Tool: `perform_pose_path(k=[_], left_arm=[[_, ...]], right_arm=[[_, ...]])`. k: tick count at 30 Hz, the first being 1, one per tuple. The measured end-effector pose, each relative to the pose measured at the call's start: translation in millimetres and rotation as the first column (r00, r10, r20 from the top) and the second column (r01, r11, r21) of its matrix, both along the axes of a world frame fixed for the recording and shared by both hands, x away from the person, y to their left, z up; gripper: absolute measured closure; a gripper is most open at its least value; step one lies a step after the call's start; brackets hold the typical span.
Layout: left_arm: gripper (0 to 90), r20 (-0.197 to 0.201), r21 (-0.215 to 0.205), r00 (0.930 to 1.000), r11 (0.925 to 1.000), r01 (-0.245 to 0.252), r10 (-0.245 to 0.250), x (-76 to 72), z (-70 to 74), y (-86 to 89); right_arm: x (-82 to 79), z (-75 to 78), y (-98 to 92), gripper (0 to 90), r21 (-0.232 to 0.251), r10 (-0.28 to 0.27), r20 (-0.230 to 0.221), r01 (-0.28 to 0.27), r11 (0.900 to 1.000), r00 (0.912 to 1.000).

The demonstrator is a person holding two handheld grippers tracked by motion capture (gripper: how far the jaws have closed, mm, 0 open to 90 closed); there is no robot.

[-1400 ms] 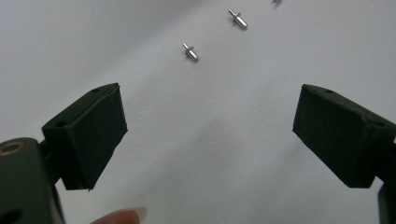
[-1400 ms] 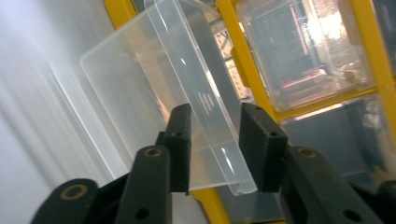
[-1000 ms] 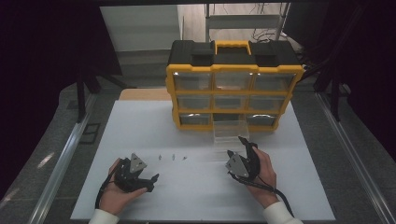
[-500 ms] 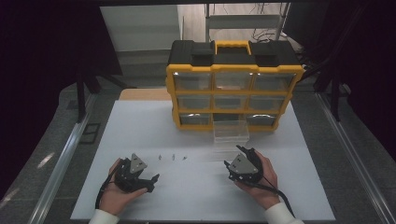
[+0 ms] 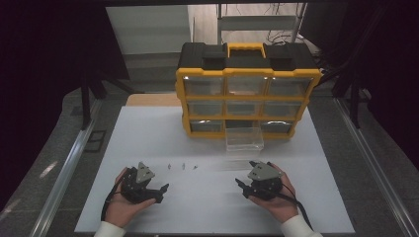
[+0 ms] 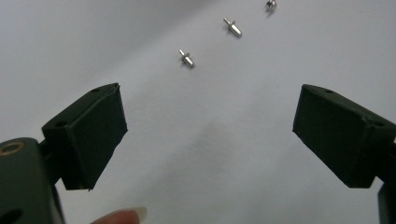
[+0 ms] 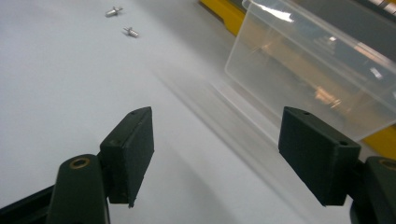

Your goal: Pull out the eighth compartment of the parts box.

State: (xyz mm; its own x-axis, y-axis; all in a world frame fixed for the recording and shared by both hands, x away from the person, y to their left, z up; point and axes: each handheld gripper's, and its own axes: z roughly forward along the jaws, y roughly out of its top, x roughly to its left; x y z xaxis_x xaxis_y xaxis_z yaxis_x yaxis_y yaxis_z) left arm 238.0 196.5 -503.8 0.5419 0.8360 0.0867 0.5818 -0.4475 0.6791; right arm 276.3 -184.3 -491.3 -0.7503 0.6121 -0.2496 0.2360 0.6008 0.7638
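Observation:
Three small metal pins (image 5: 183, 166) lie in a row on the white table (image 5: 148, 138); the left gripper view has them (image 6: 187, 58) ahead of the jaws. A clear plastic drawer (image 5: 243, 138) sticks out of the bottom row of a yellow and black drawer cabinet (image 5: 247, 89). My left gripper (image 5: 162, 192) rests near the front edge, open and empty (image 6: 210, 98). My right gripper (image 5: 240, 187) lies to the right, pointing left. Its jaws have just been opening and hold nothing (image 7: 217, 114). The drawer (image 7: 317, 70) lies ahead and to their right, two pins (image 7: 131, 31) far ahead on the left.
The cabinet stands at the far middle of the table, its other drawers pushed in. Metal rails (image 5: 64, 173) run along both table sides. Bare white table surface lies between the two grippers and the pins.
My right gripper has drawn back from the clear drawer toward the front edge and turned to point left. The left gripper has stayed put.

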Motion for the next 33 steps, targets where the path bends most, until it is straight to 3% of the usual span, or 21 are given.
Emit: perform_pose_path(k=[7, 12, 16, 21, 33], left_arm=[[9.9, 0.006, -0.006, 1.0, 1.0, -0.004, 0.004, 1.4, 2.0, -0.4], [9.9, 0.01, -0.007, 0.9999, 1.0, 0.001, -0.001, 2.9, 2.6, -2.1], [9.9, 0.014, -0.001, 0.9999, 1.0, 0.008, -0.008, 3.2, 3.6, -3.3], [10.0, 0.019, 0.001, 0.9997, 0.9999, 0.014, -0.014, 2.8, 4.3, -3.6], [10.0, 0.02, -0.005, 0.9997, 0.9999, 0.014, -0.014, 2.0, 4.2, -1.7]], right_arm=[[5.2, -1.7, -7.5, 26.2, 0.076, 0.009, -0.101, -0.001, 0.997, 0.9949], [8.7, -3.8, -15.9, 24.9, 0.126, 0.016, -0.174, 0.007, 0.992, 0.9846], [9.0, -3.4, -18.4, 23.9, 0.136, 0.012, -0.195, 0.015, 0.991, 0.9808], [8.6, -3.3, -17.3, 24.0, 0.114, 0.022, -0.206, 0.001, 0.994, 0.9782], [12.0, 3.3, -18.8, 23.9, 0.116, 0.027, -0.207, -0.003, 0.993, 0.978]])
